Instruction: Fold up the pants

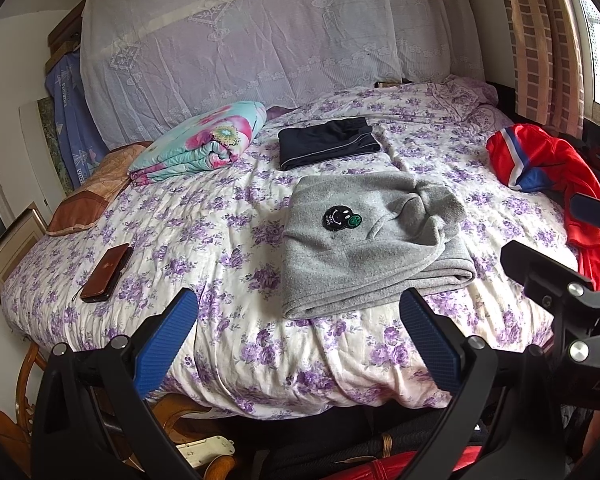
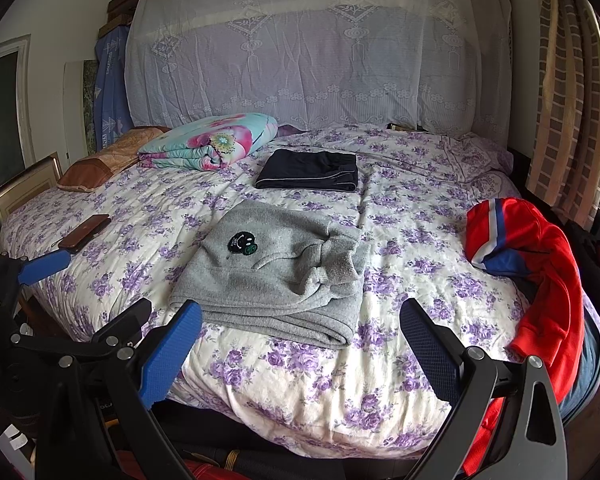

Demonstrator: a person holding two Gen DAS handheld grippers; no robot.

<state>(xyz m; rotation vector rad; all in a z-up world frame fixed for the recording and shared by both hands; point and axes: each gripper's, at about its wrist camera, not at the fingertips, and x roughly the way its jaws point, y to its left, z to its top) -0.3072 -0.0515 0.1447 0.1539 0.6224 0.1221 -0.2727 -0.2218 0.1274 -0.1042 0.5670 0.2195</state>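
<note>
Both claws empty, jaws apart: left gripper (image 1: 300,344) and right gripper (image 2: 300,350) hover just short of the folded grey pants (image 1: 364,240) dead ahead; looks between items, next probably the red garment (image 2: 528,256) to the right

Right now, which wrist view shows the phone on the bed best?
The left wrist view: the phone lies nearer and larger there, its whole back visible. In the right wrist view the phone is smaller, far left, beside the left gripper's blue fingertip.
</note>
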